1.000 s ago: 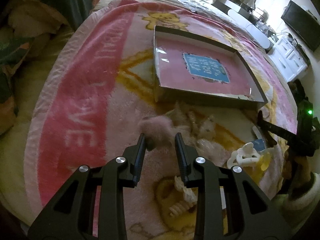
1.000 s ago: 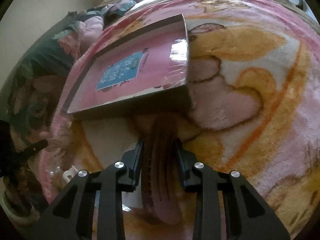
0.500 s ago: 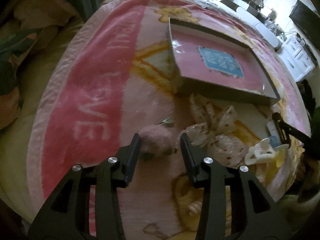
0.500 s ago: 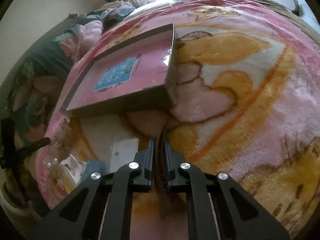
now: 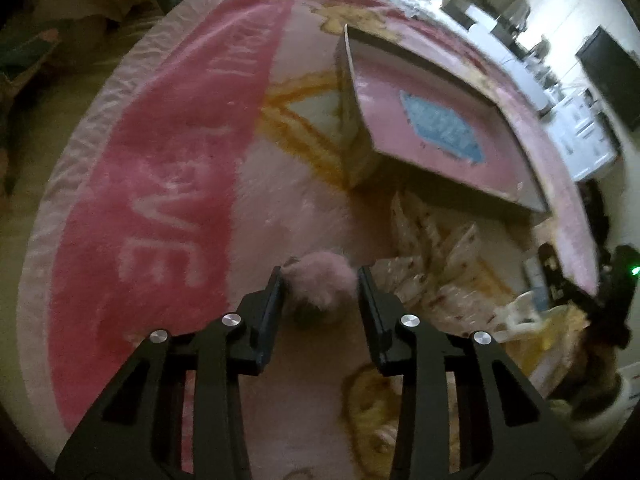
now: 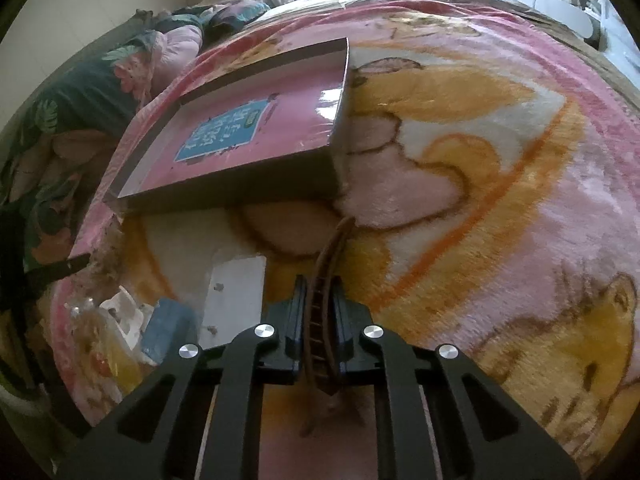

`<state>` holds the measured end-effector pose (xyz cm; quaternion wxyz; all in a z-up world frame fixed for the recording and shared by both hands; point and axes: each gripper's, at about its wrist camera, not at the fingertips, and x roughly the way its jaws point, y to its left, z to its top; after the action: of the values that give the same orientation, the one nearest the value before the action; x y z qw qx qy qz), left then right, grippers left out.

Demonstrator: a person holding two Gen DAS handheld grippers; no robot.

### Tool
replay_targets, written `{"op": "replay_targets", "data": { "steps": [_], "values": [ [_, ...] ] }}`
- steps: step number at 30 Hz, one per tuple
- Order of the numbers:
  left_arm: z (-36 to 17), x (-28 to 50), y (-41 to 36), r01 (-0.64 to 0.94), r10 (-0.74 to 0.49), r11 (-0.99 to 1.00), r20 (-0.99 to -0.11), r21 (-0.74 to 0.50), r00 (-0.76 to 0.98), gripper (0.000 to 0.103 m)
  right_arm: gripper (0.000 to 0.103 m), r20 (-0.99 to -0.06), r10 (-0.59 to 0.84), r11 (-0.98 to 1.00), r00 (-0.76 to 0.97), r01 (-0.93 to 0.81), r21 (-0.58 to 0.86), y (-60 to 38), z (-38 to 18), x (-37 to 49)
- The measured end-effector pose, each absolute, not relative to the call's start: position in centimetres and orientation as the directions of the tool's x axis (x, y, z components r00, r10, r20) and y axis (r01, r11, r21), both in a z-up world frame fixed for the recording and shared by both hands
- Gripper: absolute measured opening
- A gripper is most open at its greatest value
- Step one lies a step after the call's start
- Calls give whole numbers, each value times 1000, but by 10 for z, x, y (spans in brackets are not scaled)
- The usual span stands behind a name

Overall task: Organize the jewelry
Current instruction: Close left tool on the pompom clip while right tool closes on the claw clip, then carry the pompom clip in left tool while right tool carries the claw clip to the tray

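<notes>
A fluffy pink pom-pom (image 5: 320,280) rests on the pink blanket between the tips of my left gripper (image 5: 320,282). The jaws are closing and its fluff meets both pads. My right gripper (image 6: 320,286) is shut on a thin brown toothed hair clip (image 6: 326,264), which sticks out past the fingertips toward the box. The shallow pink box (image 5: 384,112) with a blue label lies open on the blanket beyond both grippers. In the right wrist view the box (image 6: 288,92) sits up and to the left.
Clear packets of small jewelry (image 5: 436,256) lie heaped just right of the pom-pom, with a white clip (image 5: 516,312) beyond them. A white card (image 6: 236,296), a blue piece (image 6: 168,324) and a white clip (image 6: 124,308) lie left of my right gripper. Pillows (image 6: 48,128) edge the bed.
My left gripper released the pom-pom onto the blanket, widened, sank closer, and now narrows around it. My right gripper's jaws closed flat onto the brown clip.
</notes>
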<state>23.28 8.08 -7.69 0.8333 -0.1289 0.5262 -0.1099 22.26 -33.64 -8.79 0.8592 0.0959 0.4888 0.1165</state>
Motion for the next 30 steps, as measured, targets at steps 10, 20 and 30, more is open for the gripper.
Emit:
{"op": "replay_targets", "data": {
  "steps": [10, 20, 30],
  "values": [
    [-82, 235, 89, 21, -369, 920, -844, -392, 389, 19, 11, -800, 300, 951, 520, -104, 290, -342, -76, 209],
    [-27, 223, 84, 61, -255, 963, -825, -261, 504, 19, 11, -737, 336, 939, 587, -151, 308, -341, -35, 200],
    [21, 244, 55, 133, -234, 972, -785, -193, 573, 20, 11, -686, 366, 929, 629, -203, 309, -337, 4, 222]
  ]
}}
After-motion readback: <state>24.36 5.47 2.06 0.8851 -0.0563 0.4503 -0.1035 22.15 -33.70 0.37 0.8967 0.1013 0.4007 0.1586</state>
